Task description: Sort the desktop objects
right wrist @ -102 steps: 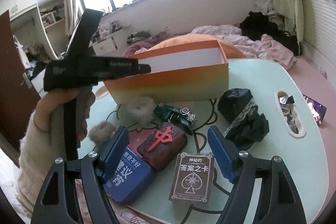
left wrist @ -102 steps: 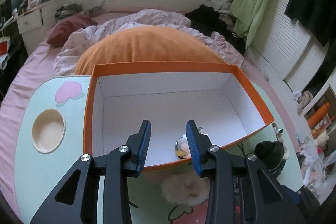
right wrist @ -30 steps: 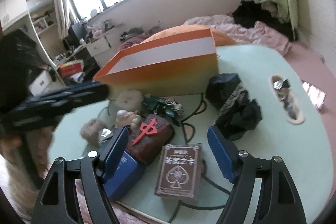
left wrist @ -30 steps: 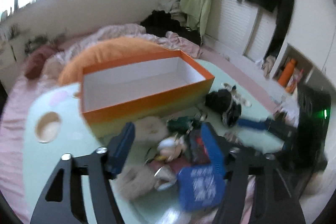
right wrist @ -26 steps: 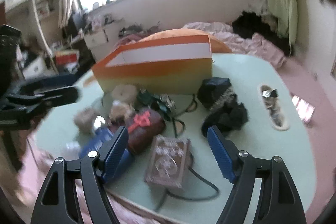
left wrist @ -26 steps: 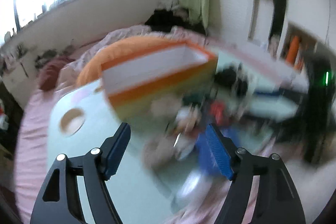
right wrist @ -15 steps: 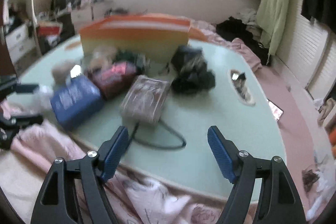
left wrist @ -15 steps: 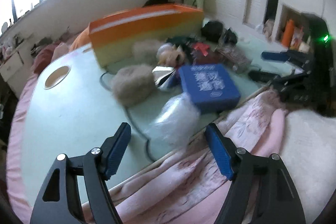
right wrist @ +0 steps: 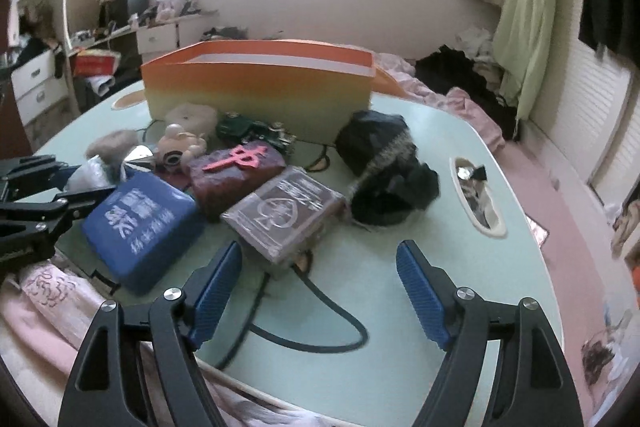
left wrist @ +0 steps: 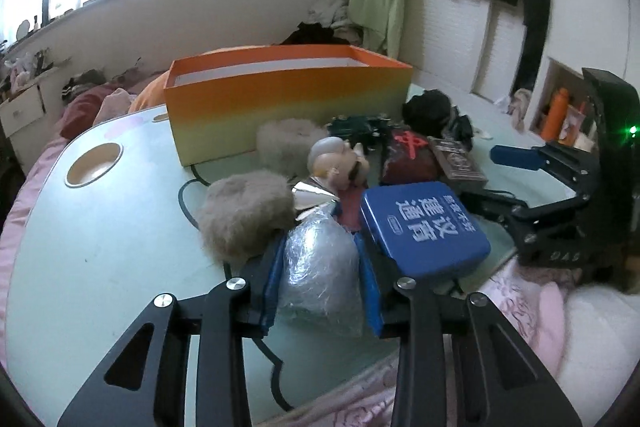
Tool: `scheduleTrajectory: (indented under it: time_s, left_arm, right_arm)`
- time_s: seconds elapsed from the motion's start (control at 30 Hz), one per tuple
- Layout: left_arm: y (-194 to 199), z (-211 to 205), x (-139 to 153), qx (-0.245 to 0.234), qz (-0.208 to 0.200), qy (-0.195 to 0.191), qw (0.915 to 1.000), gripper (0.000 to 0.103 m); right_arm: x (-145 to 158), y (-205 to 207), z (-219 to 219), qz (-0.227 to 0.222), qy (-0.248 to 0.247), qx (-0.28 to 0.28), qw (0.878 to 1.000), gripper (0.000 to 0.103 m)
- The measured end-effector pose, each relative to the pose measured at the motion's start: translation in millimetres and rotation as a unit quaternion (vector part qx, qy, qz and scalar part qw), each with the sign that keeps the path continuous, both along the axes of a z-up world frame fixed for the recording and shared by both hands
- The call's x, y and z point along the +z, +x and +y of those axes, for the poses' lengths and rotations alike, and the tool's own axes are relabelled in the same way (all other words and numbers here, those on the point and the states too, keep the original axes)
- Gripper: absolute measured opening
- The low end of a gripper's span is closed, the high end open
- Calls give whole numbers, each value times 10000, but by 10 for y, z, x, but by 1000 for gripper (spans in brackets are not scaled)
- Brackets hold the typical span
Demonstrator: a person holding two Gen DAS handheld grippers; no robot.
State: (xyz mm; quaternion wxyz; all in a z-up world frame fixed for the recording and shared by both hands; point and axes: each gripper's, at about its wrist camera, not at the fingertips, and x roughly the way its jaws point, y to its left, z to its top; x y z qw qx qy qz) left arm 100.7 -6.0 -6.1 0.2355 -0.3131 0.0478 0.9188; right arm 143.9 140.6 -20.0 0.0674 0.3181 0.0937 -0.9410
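A crumpled clear plastic bundle (left wrist: 320, 279) lies at the pale green table's (left wrist: 100, 247) front edge. My left gripper (left wrist: 318, 247) is closing on it, and both blue pads touch its sides. Around it lie a brown fluffy ball (left wrist: 244, 215), a blue tin (left wrist: 424, 227), a small doll figure (left wrist: 336, 163) and a dark red block (left wrist: 408, 159). Behind them stands the orange box (left wrist: 288, 107). My right gripper (right wrist: 319, 251) hangs open over bare table, just in front of a brown card box (right wrist: 284, 215), with nothing between its fingers.
A black cloth heap (right wrist: 384, 171) and a green toy car (right wrist: 252, 131) sit by the orange box. A black cable (right wrist: 320, 307) loops across the front. The table has a round cup hole (left wrist: 94, 165) at left and an oval slot (right wrist: 476, 195) at right. Pink fabric lies below the edge.
My left gripper has come down from the orange box to the table's front edge and its jaws have narrowed around the plastic bundle. The right gripper has swung and dipped, jaws unchanged.
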Motion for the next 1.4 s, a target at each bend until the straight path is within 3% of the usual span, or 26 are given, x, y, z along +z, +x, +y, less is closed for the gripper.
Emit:
scheduleTrajectory:
  time_s: [0.03, 0.07, 0.13, 0.3, 0.43, 0.63, 0.77, 0.83, 0.9, 1.03, 1.13, 1.2, 1.27, 1.33, 1.4]
  left_arm:
    - [49, -14, 7, 61, 122, -8, 9999, 51]
    - [109, -32, 18, 172, 295, -36, 9994, 69]
    - [212, -82, 35, 428, 601, -38, 9973, 88]
    - [125, -31, -80, 586, 318, -220, 9975, 90]
    - [129, -48, -70, 667, 389, -178, 9969, 91]
    - [149, -77, -55, 778, 461, -103, 9959, 92]
    - [148, -47, -98, 799, 397, -117, 9959, 94]
    - [155, -26, -101, 790, 408, -144, 9959, 94]
    - [149, -2, -104, 768, 391, -183, 9961, 94]
    - [190, -31, -44, 775, 453, -119, 9959, 94]
    - [406, -168, 192, 1023, 1237, -29, 9870, 94]
    - [463, -185, 511, 1204, 1902, -111, 9743, 94]
    - [340, -157, 825, 1238, 2062, -121, 9706, 94]
    - [-9, -60, 1177, 1221, 1659, -106, 9785, 94]
    - [-399, 30, 1356, 1149, 942, -105, 9888, 94]
  right_arm:
    - [1, 37, -42, 74, 112, 27, 9999, 78]
    - [13, 93, -95, 191, 247, 91, 9995, 78]
    - [2, 133, -166, 275, 438, 202, 9985, 78]
    - [-25, 85, -152, 296, 413, 226, 9985, 82]
    - [-29, 44, -61, 163, 12, 281, 9995, 84]
    - [-14, 45, -61, 156, -165, 382, 9990, 84]
    - [-41, 7, -30, 65, -311, 439, 9985, 89]
    - [-56, -53, 58, -160, -614, 447, 9970, 92]
    - [-82, -75, 98, -240, -673, 444, 9965, 102]
    - [-82, 10, 103, -262, -669, 556, 9959, 102]
    - [49, 88, 63, -429, -387, 755, 9955, 99]
    - [298, 118, 30, -2, -44, 658, 9978, 99]
    - [596, -25, -27, 356, 179, 441, 9982, 99]
    - [789, -411, -114, 38, 135, 333, 9993, 99]
    - [817, -1001, -203, -829, -39, 62, 9965, 99]
